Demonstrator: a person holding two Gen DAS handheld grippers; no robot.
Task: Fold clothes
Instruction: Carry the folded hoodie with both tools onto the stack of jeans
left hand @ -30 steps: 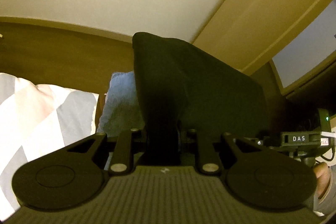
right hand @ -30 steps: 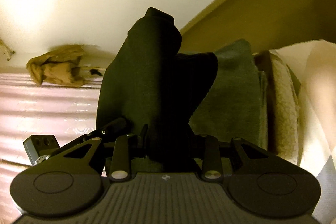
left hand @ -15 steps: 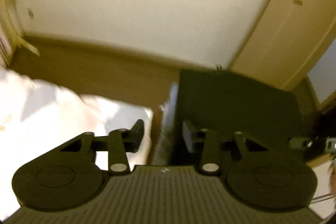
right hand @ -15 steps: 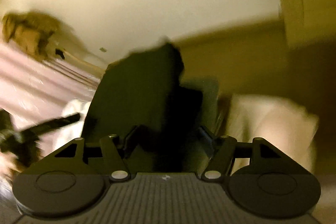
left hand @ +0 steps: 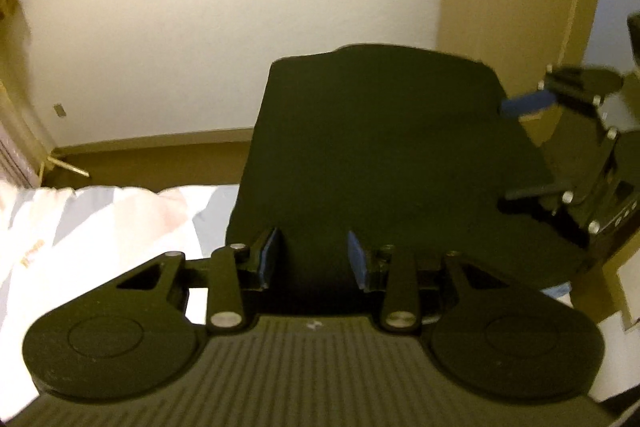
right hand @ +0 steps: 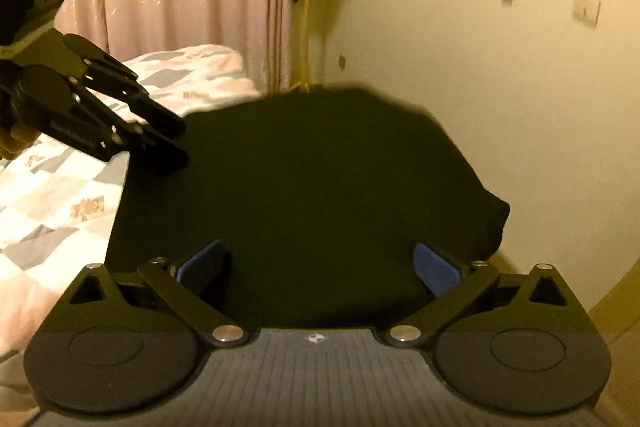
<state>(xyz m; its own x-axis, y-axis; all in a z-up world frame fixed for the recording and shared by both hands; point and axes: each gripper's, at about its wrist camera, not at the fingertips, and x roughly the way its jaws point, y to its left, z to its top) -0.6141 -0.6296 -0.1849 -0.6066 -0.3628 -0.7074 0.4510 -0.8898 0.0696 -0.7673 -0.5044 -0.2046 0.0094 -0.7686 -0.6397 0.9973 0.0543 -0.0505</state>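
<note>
Gaping: left claw (left hand: 312, 255), right claw (right hand: 318, 267), over black garment (left hand: 380, 155).

Left gripper (left hand: 312, 253) has its jaws parted. Right gripper (right hand: 316, 267) has its jaws spread wider. The two point toward each other, both roughly level.

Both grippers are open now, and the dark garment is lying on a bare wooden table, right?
Not a table: the right wrist view shows the garment lying on a bed with a patchwork quilt. Both the left gripper and the right gripper are indeed open.
</note>
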